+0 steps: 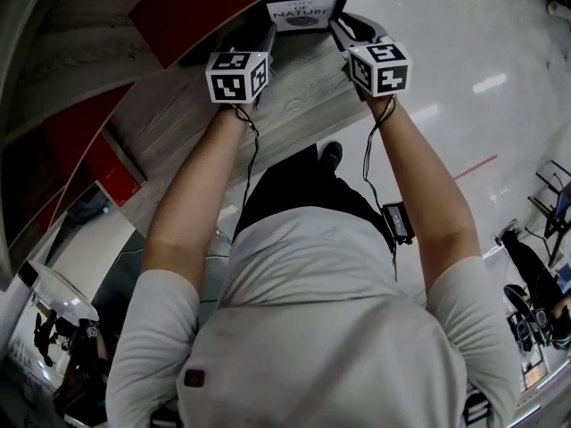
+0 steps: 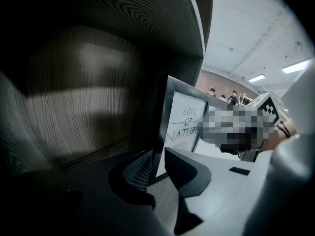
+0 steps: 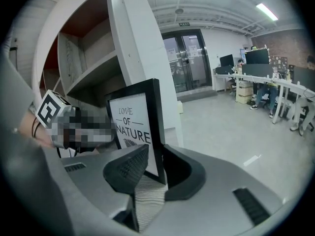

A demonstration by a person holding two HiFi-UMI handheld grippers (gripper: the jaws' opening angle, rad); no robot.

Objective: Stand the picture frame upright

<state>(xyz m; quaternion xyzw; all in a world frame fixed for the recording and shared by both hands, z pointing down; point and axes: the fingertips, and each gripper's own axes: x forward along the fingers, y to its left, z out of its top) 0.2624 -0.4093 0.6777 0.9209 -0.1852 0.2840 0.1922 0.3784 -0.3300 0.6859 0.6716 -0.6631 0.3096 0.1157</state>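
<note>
Frame (image 1: 303, 13) stood upright at the shelf's (image 1: 294, 105) far end. Left tongs (image 2: 156, 163), dimly seen, appeared clamped on its left edge. Right tongs (image 3: 155, 163) gripped its right edge, judged to prevent tipping.

Left gripper (image 1: 269, 32) and right gripper (image 1: 340, 30) flank picture frame (image 1: 303, 12).

Blocked on left by wood-grain shelf panel (image 2: 88, 97), close beside picture frame (image 2: 183, 122). Blocked further back by white upright (image 3: 133, 48) rising beyond frame. Both side edges taken: left gripper (image 2: 156, 163) clamped on one, right gripper (image 3: 156, 165) on other. Open on right over bare floor (image 3: 221, 127); desks (image 3: 256, 82) well apart.
</note>
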